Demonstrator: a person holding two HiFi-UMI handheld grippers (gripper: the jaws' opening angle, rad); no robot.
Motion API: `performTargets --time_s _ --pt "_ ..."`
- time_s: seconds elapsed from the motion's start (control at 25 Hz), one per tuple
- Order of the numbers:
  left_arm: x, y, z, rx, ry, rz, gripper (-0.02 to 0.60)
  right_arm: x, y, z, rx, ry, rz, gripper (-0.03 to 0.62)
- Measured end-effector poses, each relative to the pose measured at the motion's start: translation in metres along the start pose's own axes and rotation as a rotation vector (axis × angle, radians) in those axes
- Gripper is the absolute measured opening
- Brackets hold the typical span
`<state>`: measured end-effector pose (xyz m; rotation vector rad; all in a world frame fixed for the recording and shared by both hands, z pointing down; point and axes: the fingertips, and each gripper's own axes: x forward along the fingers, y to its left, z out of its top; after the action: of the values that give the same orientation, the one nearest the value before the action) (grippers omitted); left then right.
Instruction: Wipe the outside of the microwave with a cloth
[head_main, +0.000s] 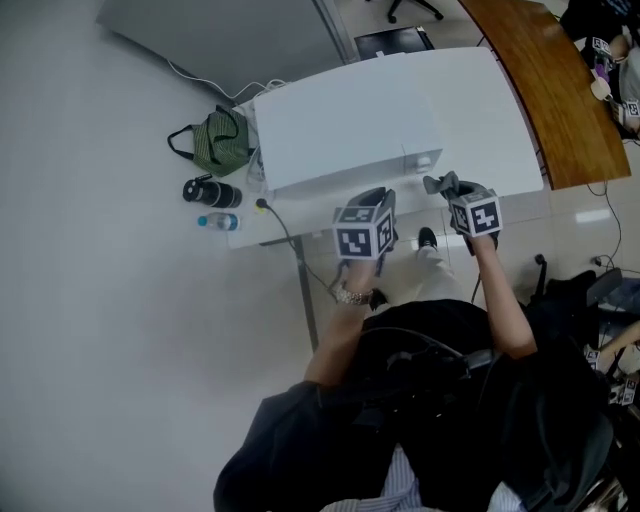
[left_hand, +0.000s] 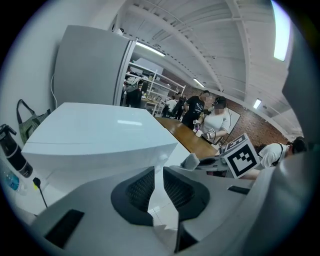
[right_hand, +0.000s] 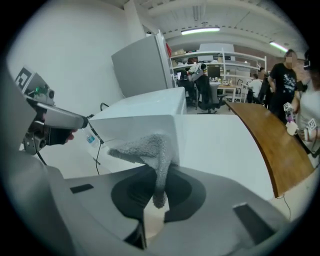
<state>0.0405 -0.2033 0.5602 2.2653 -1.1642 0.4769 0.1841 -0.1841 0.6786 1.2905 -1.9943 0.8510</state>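
A white microwave (head_main: 340, 130) stands on a white table (head_main: 480, 110); it also fills the middle of the left gripper view (left_hand: 100, 135) and the right gripper view (right_hand: 145, 115). My right gripper (head_main: 455, 190) is at the microwave's front right corner, shut on a grey fluffy cloth (head_main: 440, 184). The cloth (right_hand: 150, 150) hangs between the jaws of the right gripper (right_hand: 159, 180) and drapes toward the microwave's corner. My left gripper (head_main: 375, 196) is held before the microwave's front face. In its own view the left gripper (left_hand: 159, 172) has jaws almost together with nothing between them.
A green bag (head_main: 220, 142), a black bottle (head_main: 212, 192) and a water bottle (head_main: 218, 221) sit left of the microwave, with a cable (head_main: 290, 235) trailing off the table edge. A curved wooden table (head_main: 555, 90) lies to the right. People stand in the background.
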Motion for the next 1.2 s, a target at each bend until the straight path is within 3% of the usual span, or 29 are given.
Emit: performTargets --time_s 0.12,0.32,0.48,0.72,1.2 --pt "-0.039 0.021 -0.031 -0.003 0.013 0.009 0.055 -0.004 0.068 -0.008 -0.003 -0.051 -0.025 0.026" --pt "-0.102 0.034 -0.071 0.012 0.0 0.005 0.055 -0.013 0.199 -0.019 -0.082 -0.099 0.08 0.026" --pt "-0.136 0.035 -0.09 -0.001 -0.014 -0.001 0.055 -0.032 0.262 -0.018 -0.123 -0.125 0.124 0.026" --pt "-0.162 0.03 -0.09 -0.018 -0.066 -0.004 0.055 -0.05 0.275 -0.025 -0.172 -0.13 0.058 0.026" --pt "-0.172 0.024 -0.076 0.012 -0.105 0.009 0.055 -0.069 0.293 -0.02 -0.181 -0.176 0.142 0.026"
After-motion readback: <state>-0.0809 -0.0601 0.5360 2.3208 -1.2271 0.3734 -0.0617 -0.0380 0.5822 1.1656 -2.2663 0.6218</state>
